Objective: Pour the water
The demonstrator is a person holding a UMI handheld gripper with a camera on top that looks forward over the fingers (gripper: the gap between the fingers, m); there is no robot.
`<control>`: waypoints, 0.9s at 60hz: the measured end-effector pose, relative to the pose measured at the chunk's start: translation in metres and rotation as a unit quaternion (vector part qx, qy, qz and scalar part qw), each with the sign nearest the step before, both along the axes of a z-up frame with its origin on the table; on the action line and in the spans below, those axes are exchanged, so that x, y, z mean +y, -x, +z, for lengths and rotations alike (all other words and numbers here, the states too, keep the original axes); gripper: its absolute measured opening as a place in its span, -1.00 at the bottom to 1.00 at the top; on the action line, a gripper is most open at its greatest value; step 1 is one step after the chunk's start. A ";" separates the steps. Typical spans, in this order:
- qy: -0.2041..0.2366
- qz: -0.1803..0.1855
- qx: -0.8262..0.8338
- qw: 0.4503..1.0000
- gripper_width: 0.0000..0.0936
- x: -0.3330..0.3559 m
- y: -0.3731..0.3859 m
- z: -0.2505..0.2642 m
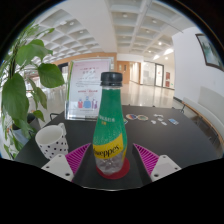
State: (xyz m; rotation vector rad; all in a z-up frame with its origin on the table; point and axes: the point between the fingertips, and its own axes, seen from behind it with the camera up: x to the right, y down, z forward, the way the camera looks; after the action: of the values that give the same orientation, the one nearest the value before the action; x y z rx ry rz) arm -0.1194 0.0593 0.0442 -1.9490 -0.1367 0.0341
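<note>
**Bottle between the fingers, not clearly gripped**

Your gripper (110, 166) is open; the green bottle (110, 128) stands upright on the dark tabletop (160, 128) between its pads. Left of it a dotted cup (52, 142), beyond that a plant (22, 80) and a sign (85, 89).

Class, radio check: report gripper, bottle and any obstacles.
Gripper open, green bottle standing between the fingers, cap on. Polka-dot cup beside it. Plant behind cup, not blocking.

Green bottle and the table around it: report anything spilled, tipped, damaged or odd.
Nothing stands out. The green bottle stands upright, capped, between the fingers of the hand-held gripper. The polka-dot cup beside it is upright, and no spill shows on the table.
</note>
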 end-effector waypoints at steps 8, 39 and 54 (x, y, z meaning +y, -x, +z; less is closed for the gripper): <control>0.007 -0.015 0.000 1.000 0.83 -0.037 -0.010 0.013; -0.004 -0.056 -0.006 0.998 0.83 -0.277 -0.027 0.098; 0.000 -0.058 -0.003 0.998 0.83 -0.350 -0.021 0.096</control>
State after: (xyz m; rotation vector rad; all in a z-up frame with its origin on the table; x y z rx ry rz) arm -0.0979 -0.2904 0.1406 -1.9547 -0.0263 -0.0476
